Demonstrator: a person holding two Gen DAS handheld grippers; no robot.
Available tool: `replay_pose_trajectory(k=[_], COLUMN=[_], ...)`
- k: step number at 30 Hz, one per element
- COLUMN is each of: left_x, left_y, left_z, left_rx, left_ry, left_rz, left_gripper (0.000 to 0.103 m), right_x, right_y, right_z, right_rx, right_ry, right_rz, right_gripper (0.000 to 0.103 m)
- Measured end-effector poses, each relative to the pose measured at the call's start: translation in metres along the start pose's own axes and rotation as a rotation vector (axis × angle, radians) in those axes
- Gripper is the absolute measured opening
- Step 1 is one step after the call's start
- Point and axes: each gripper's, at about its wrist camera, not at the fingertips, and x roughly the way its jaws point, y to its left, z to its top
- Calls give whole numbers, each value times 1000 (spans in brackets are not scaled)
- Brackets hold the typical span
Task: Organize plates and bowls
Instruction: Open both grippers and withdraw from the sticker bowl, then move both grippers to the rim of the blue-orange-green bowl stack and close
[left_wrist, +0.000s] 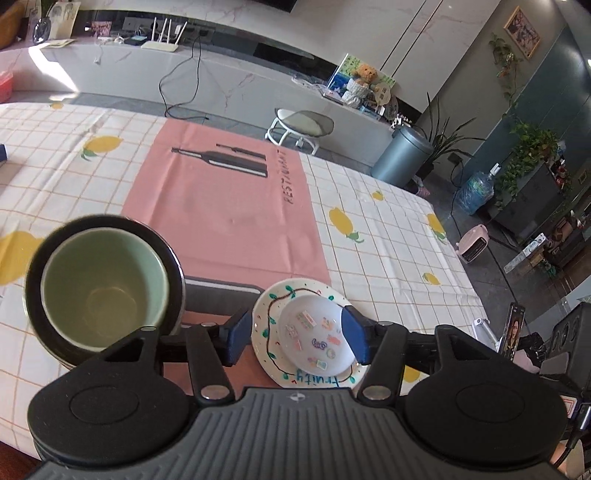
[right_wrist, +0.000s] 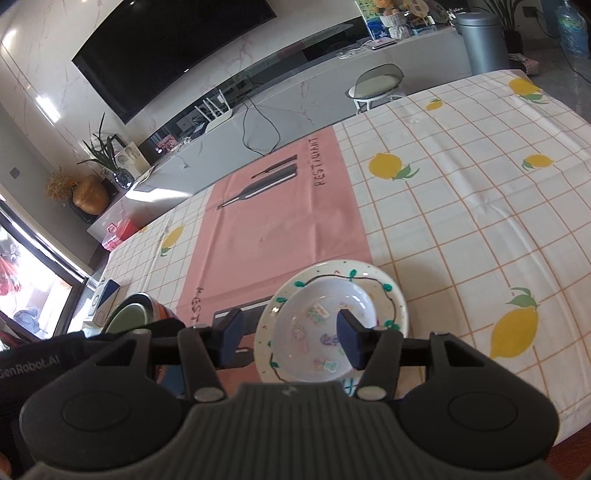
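A white plate (left_wrist: 291, 288) painted with a vine and blue lettering lies on the table, and a small white bowl (left_wrist: 314, 332) with stickers inside rests on it. My left gripper (left_wrist: 297, 338) hovers over this pair, open, its blue fingertips (left_wrist: 240, 336) clear of both. To the left a pale green bowl (left_wrist: 103, 291) sits nested in a dark bowl (left_wrist: 173, 258). In the right wrist view the same plate (right_wrist: 332, 269) and sticker bowl (right_wrist: 306, 332) lie under my right gripper (right_wrist: 290, 338), open and holding nothing. The green bowl (right_wrist: 129, 317) shows at the left.
A pink placemat (left_wrist: 229, 206) lies on the lemon-print tablecloth (right_wrist: 461, 229). The left gripper's black body (right_wrist: 37, 354) crowds the right wrist view's lower left. A blue and white box (right_wrist: 107, 295) sits near the table's left edge. Beyond the table stand a stool (left_wrist: 299, 125) and a grey bin (left_wrist: 402, 155).
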Motion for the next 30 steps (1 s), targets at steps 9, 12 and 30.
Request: replay_pose_trajectory(k=[9,12,30], left_x=[-52,-61,-13], left_y=[52,76,175], left_z=[22,26,-4], left_rx=[-52,-107,-418], left_ry=[-79,-103,-38], left_rz=[81,120,86], left_gripper=[86,86,85], right_x=[16,25,114], right_y=[45,58,89], right_z=[-7,-9,-24], right_rx=[-47,-60,94], right_ry=[74,98,297], right_rz=[54,61,54], right_gripper=[76,80,84])
